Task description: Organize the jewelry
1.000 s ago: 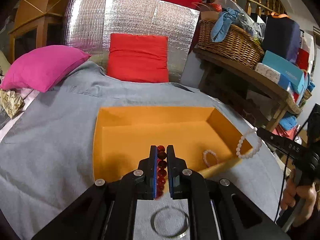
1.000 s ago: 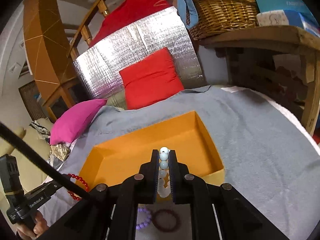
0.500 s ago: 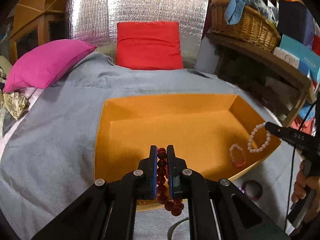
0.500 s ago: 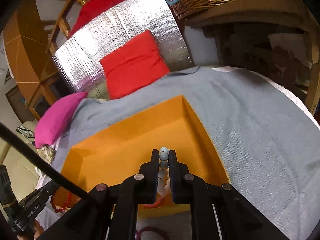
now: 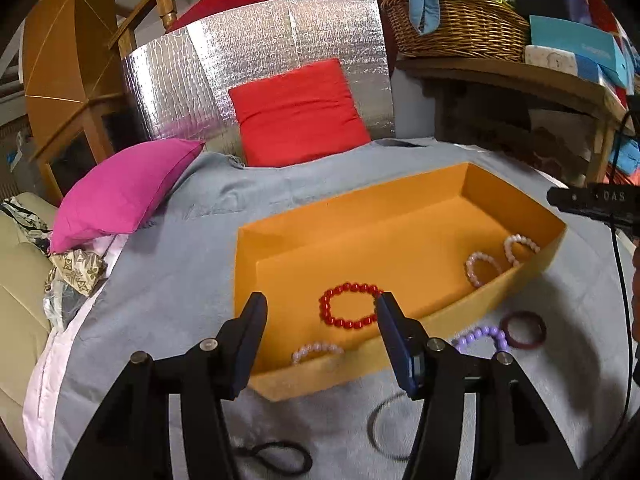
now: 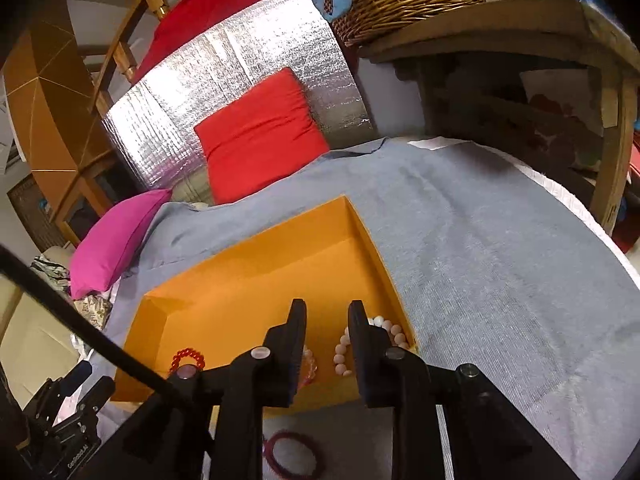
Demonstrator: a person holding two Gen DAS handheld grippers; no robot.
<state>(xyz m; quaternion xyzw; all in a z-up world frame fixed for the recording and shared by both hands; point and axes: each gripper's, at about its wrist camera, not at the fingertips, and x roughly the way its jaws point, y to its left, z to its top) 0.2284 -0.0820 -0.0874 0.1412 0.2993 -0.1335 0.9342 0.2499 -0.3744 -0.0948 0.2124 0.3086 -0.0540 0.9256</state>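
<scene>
L gripper (image 5: 318, 310) jaws wide apart, holding nothing; red bead bracelet (image 5: 349, 306) lies in orange box (image 5: 400, 216). R gripper (image 6: 327, 320) also parted, empty, above white bead bracelet (image 6: 384, 326).

Both bracelets released into box (image 5: 400, 208).

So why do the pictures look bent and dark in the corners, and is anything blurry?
Both wrist views are fisheye: the orange box bows and the corners go black. In the left wrist view the silver foil panel glares, and a dark ring near the left tongs smears. In the right wrist view the right tongs look sharp.
</scene>
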